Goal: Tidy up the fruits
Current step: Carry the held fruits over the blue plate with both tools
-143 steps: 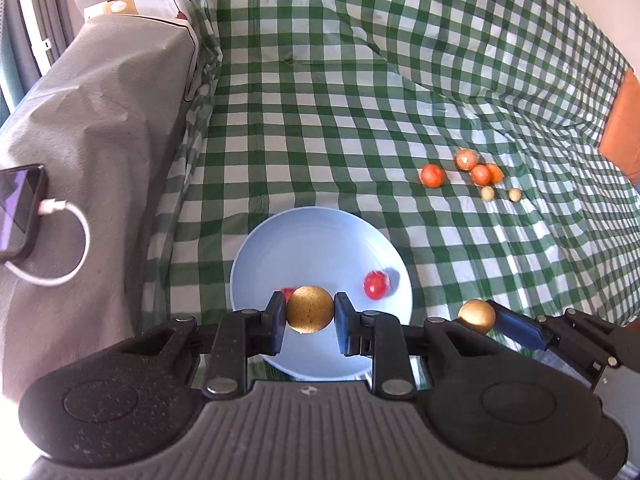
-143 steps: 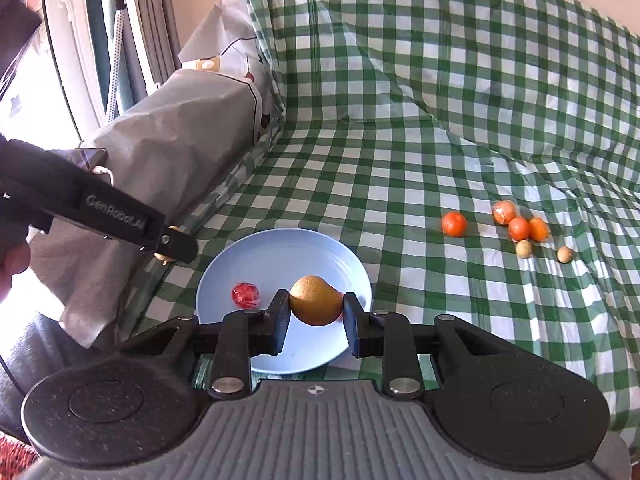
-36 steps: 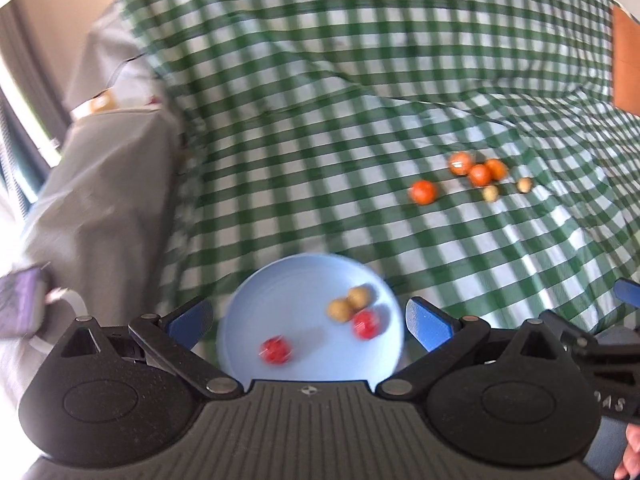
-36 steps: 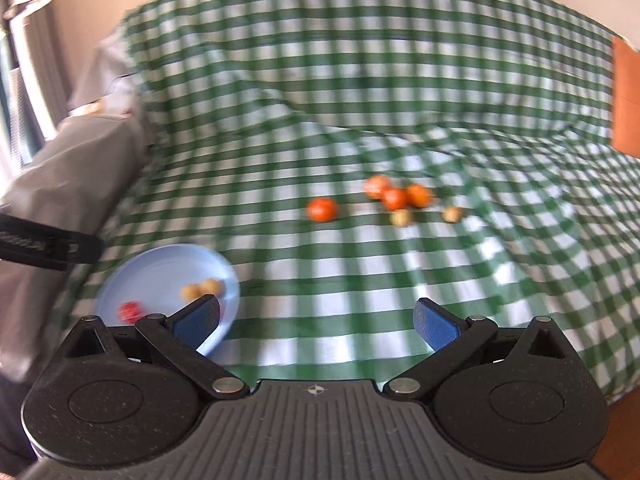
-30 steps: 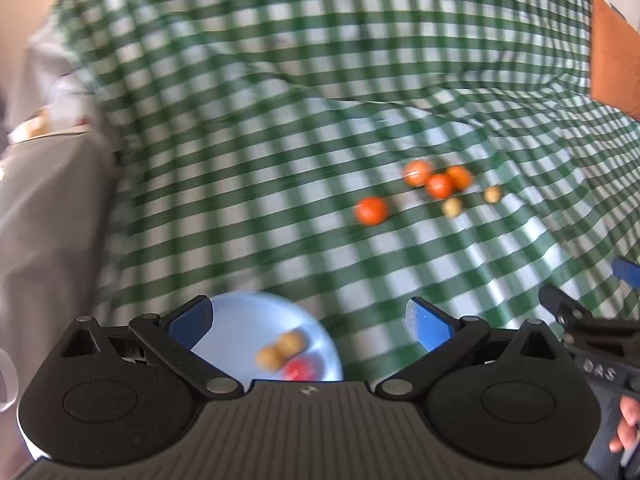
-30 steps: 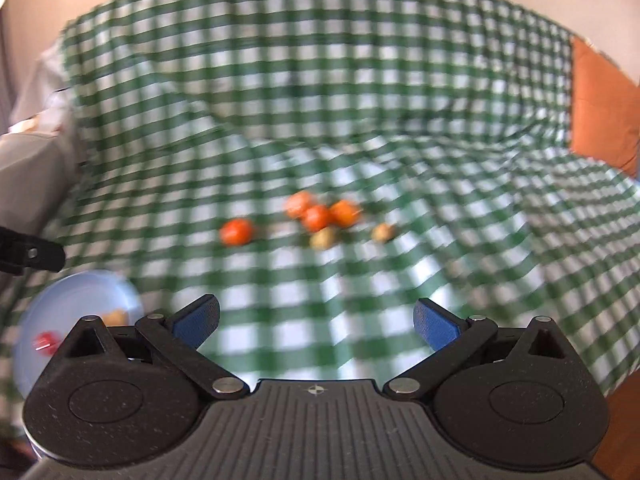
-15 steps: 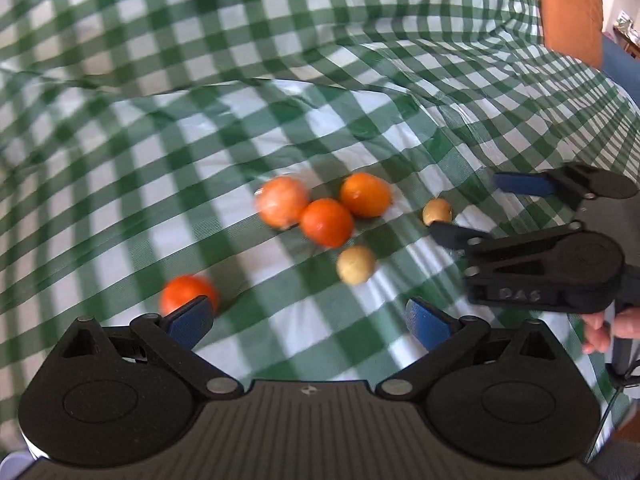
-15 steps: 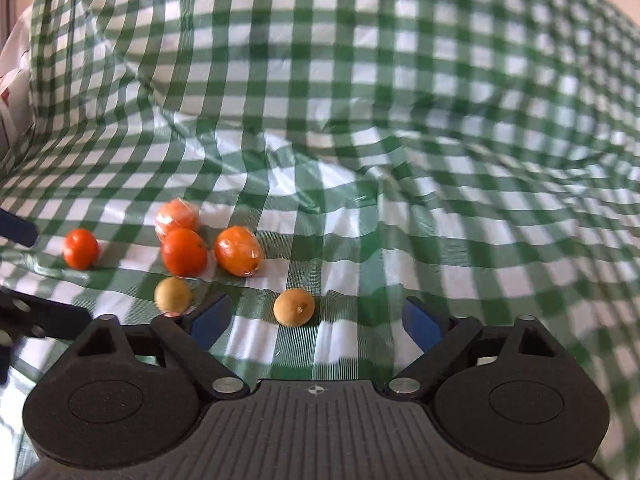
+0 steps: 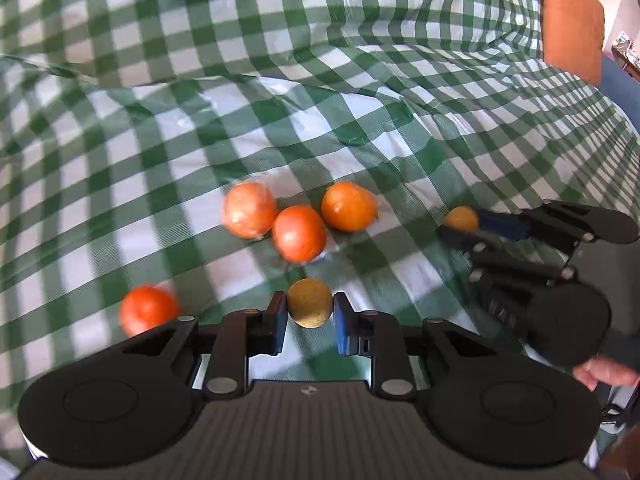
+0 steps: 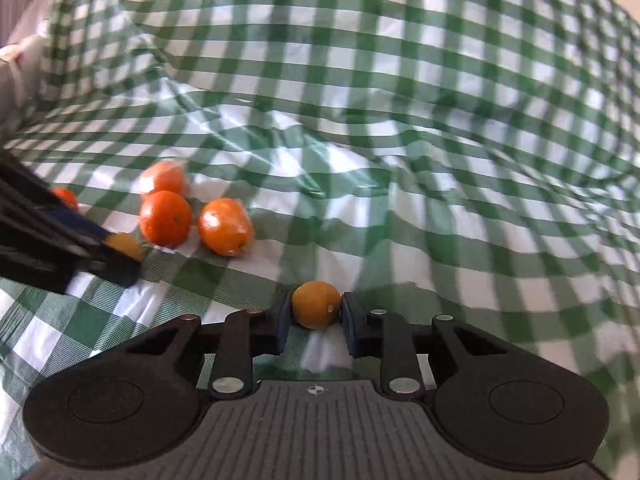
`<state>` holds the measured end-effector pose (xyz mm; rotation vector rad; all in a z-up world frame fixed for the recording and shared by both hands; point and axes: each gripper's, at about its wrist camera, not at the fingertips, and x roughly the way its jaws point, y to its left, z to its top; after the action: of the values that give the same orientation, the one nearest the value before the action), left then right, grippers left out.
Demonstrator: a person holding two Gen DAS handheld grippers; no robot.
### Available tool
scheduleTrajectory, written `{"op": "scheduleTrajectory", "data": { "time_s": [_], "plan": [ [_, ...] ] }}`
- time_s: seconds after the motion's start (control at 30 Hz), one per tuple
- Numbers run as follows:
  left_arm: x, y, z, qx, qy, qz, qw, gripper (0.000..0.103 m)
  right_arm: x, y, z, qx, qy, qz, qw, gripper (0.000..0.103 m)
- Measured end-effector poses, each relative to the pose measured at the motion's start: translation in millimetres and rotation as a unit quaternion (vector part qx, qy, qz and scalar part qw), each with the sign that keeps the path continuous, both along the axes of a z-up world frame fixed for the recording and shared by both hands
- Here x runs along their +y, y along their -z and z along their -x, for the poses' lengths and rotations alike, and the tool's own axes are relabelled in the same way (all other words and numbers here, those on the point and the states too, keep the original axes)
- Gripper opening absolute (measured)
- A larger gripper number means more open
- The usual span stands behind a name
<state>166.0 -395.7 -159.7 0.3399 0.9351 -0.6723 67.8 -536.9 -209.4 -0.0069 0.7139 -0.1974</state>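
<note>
1. Left wrist view: jaws clamped. The left gripper (image 9: 310,316) has just been closing and now pinches a small tan fruit (image 9: 310,307) between its blue pads, dead centre at 12 o'clock from the palm. The fruit is round, with no long axis to worry about. It sits low on the checked cloth (image 9: 200,140). Three wrapped oranges (image 9: 298,233) cluster just beyond at 12, and a lone orange (image 9: 147,309) lies at 9. Over at 3 o'clock the right gripper (image 9: 466,226) bites a second tan fruit (image 9: 461,218).

2. Right wrist view: jaws clamped here too. The right gripper has just been closing on that darker tan fruit, again at 12 and squarely between the pads, stem dimple facing the camera. The orange cluster sits at 10 o'clock, and the left gripper's dark fingers come in from 9 with their fruit at the tip.

3. My read: each hand is loaded with its own nearest fruit, so lifting straight up looks clear. No plate is in either view.
</note>
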Motion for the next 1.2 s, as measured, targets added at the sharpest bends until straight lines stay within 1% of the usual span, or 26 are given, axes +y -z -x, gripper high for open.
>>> {"op": "scheduleTrajectory", "data": {
  "time_s": [0.07,0.2,0.3,0.4,0.47,0.57,0.73,0.87,0.97,1.07,1.2],
  "plan": [
    [20,-16,14,0.001,-0.002,0.005,1.0,0.027,5,-14,11,-0.006,0.03,-0.009,1.0,0.028],
    [68,-50,43,0.007,-0.014,0.008,0.9998,0.027,28,-49,45,-0.033,0.066,-0.035,0.997,0.028],
    [108,-77,65,0.003,-0.03,0.008,0.9995,0.027,56,-78,72,-0.056,0.081,-0.059,0.993,0.028],
    [149,-102,88,-0.009,-0.05,0.003,0.9987,0.027,91,-104,97,-0.07,0.08,-0.087,0.99,0.028],
    [176,-117,103,-0.019,-0.063,0.0,0.9978,0.027,120,-119,110,-0.073,0.066,-0.103,0.99,0.028],
    [219,-137,122,-0.024,-0.09,0.001,0.9956,0.027,168,-141,132,-0.076,0.026,-0.11,0.991,0.028],
    [287,-159,153,-0.032,-0.142,-0.002,0.9894,0.027,238,-168,154,-0.073,-0.042,-0.145,0.986,0.028],
    [337,-165,176,-0.034,-0.179,0.006,0.9832,0.027,288,-186,168,-0.067,-0.089,-0.139,0.984,0.028],
    [368,-167,191,-0.036,-0.2,0.021,0.9789,0.027,322,-194,175,-0.055,-0.123,-0.13,0.982,0.028],
    [390,-169,200,-0.043,-0.209,0.034,0.9764,0.027,349,-199,182,-0.053,-0.151,-0.099,0.982,0.028],
    [408,-171,207,-0.051,-0.213,0.051,0.9743,0.027,374,-207,184,-0.054,-0.167,-0.073,0.982,0.028]
  ]
}}
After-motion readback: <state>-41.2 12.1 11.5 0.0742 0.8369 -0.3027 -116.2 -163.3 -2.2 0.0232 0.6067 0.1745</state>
